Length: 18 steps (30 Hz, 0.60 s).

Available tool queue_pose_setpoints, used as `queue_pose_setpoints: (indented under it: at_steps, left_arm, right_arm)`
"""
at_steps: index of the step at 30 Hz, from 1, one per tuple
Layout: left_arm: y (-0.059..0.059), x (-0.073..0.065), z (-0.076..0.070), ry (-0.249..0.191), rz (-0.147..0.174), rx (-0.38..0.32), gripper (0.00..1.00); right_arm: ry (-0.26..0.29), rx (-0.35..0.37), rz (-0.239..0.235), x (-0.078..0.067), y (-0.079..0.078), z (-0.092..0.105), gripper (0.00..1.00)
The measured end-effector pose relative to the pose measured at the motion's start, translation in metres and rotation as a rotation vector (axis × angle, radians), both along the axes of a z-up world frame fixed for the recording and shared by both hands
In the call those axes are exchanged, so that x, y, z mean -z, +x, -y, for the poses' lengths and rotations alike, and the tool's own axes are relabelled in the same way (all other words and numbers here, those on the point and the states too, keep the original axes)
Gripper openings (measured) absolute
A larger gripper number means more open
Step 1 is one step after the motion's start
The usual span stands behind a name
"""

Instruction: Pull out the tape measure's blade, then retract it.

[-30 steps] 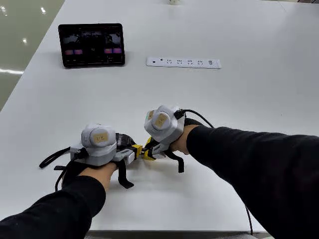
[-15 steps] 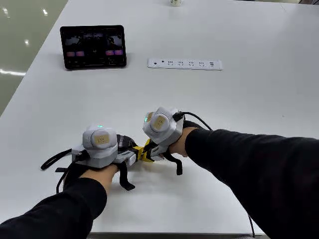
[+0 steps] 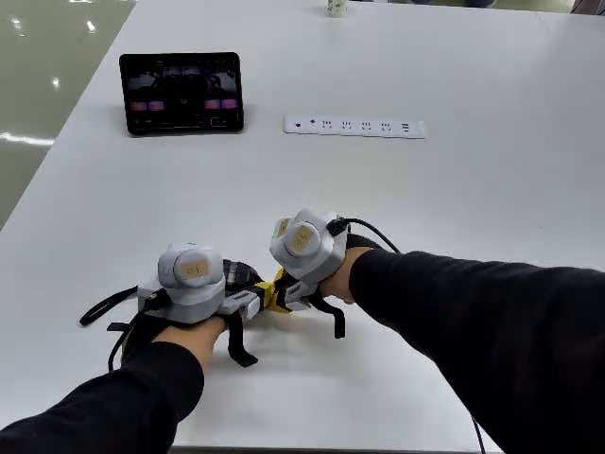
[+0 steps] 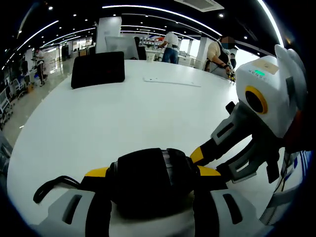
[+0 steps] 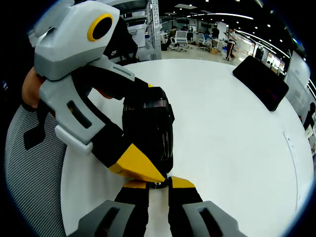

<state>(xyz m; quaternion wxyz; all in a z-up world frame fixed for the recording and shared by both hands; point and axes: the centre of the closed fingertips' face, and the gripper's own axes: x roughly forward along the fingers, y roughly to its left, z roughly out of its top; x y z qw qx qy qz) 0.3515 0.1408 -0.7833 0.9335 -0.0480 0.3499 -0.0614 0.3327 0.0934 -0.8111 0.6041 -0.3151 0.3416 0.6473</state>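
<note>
Near the table's (image 3: 454, 189) front edge, your left gripper (image 4: 152, 172) clamps the tape measure (image 4: 148, 190) steady, so your right gripper (image 5: 159, 183), pinching the blade tip (image 5: 159, 186), can pull.

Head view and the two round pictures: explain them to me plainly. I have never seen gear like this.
A person holds a hand-held claw in each hand; no robot. The head view comes from a headset camera looking down at a white table. Each round picture comes from a camera riding on one claw. On the table are a tablet and a power strip. The left claw grips a black tape measure. The right claw is nearly closed at its mouth, apparently pinching the blade tip.
</note>
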Motion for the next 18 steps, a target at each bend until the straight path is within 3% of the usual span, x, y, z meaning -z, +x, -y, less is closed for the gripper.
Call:
queue_pose_setpoints:
  at_steps: [10, 18]
  left_arm:
    - [0.0005, 0.0005, -0.0004, -0.001, -0.002, 0.002, 0.63]
    - [0.0008, -0.0011, 0.0004, -0.001, 0.016, -0.001, 0.64]
  right_arm:
    - [0.008, 0.005, 0.001, 0.0, -0.0001, -0.0006, 0.12]
    - [0.022, 0.007, 0.046, 0.0014, -0.0006, -0.0019, 0.13]
